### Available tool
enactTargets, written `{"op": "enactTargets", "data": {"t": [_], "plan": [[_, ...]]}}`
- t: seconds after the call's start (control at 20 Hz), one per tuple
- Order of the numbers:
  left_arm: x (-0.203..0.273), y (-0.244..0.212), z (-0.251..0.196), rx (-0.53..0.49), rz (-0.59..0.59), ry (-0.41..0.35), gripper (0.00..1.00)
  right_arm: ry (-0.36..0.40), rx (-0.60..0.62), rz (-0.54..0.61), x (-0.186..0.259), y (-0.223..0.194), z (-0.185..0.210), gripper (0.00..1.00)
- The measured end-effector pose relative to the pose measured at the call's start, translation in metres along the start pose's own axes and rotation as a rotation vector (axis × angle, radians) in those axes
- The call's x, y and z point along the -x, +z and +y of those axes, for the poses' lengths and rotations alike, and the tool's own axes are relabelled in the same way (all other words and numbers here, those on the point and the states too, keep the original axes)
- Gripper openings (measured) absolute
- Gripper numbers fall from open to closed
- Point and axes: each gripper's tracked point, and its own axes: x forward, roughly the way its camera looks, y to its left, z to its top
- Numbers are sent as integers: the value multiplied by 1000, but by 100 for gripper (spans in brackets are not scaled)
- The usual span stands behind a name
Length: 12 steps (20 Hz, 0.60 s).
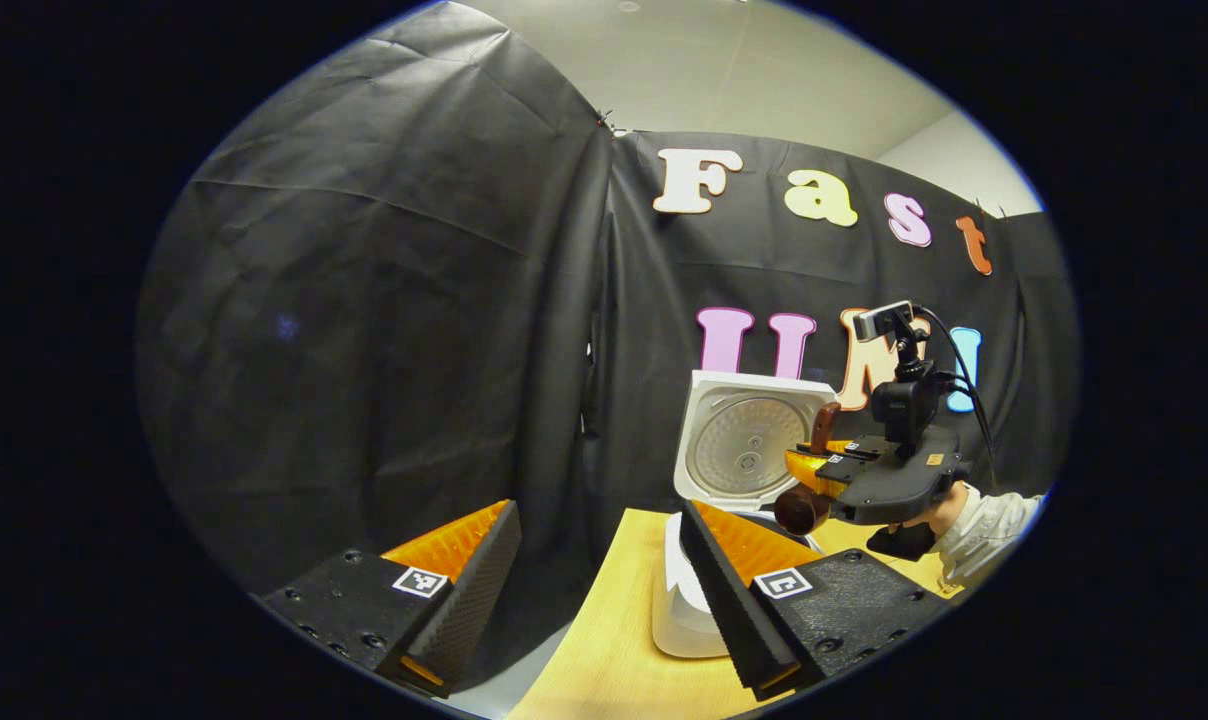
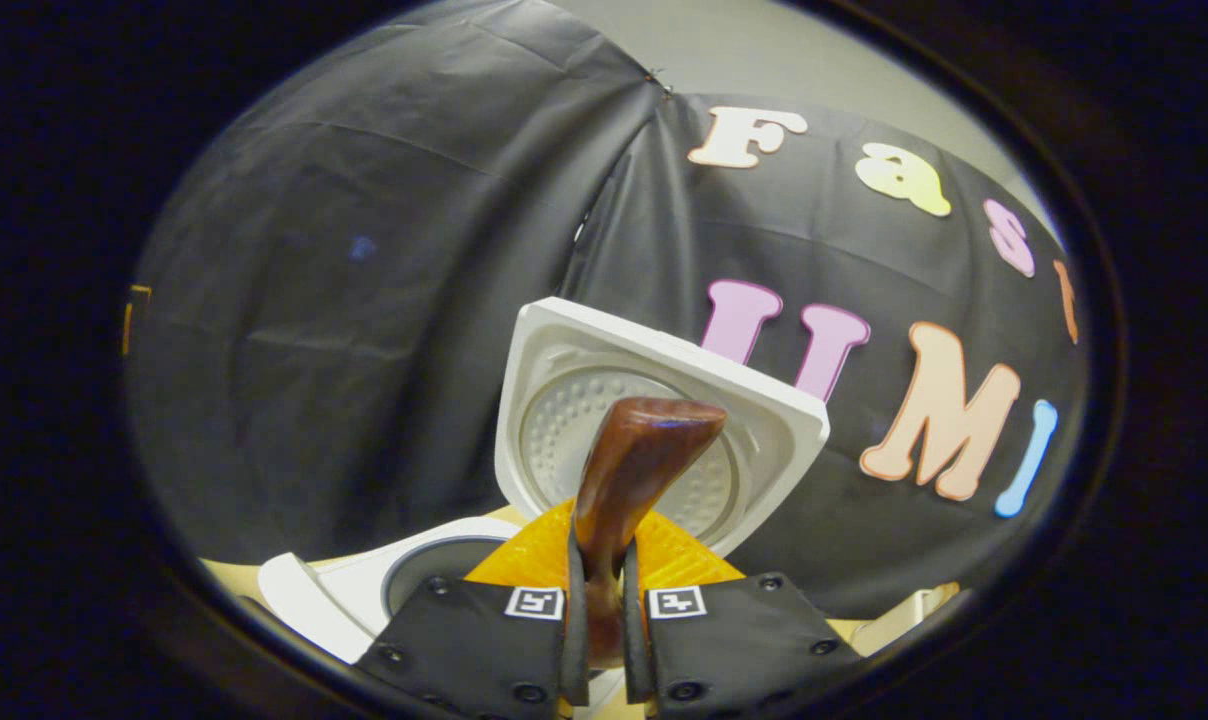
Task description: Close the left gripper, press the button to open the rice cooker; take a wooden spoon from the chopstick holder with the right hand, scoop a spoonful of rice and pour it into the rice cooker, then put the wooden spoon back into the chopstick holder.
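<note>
Jaws of right gripper [image 2: 600, 590] pinching wooden spoon [image 2: 636, 450] above open rice cooker [image 1: 686, 590] on tabletop [image 1: 604, 640]; lid [image 2: 654, 410] upright. Left gripper [image 1: 604, 560] jaws spread, empty. No legible labels.

Left claw [image 1: 599, 560]: screwed housings, square tag markers. Right claw [image 1: 814, 475]: camera on top, cable, pale sleeve [image 1: 994, 525].

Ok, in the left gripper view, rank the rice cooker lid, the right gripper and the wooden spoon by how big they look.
1. Right gripper and lid: look alike, and the gripper sits nearer the camera, so unranked.
2. Wooden spoon: smallest, partly hidden.
</note>
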Motion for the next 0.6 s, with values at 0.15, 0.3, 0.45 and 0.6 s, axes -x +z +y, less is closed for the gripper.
{"op": "enactTargets", "data": {"t": [0.15, 0.3, 0.45, 0.6], "plan": [[-2, 2, -6, -2, -6, -11, 93, 2, 56, -27, 2, 4, 1, 15], [-3, 7, -12, -7, -11, -21, 92, 10, 1, -23, 5, 5, -4, 16], [-5, 16, -23, -27, -28, -40, 92, 47, -157, 2, 12, 8, -14, 17], [-9, 23, -37, -40, -42, -66, 93, 59, -323, 22, 29, 11, -38, 16]]}}
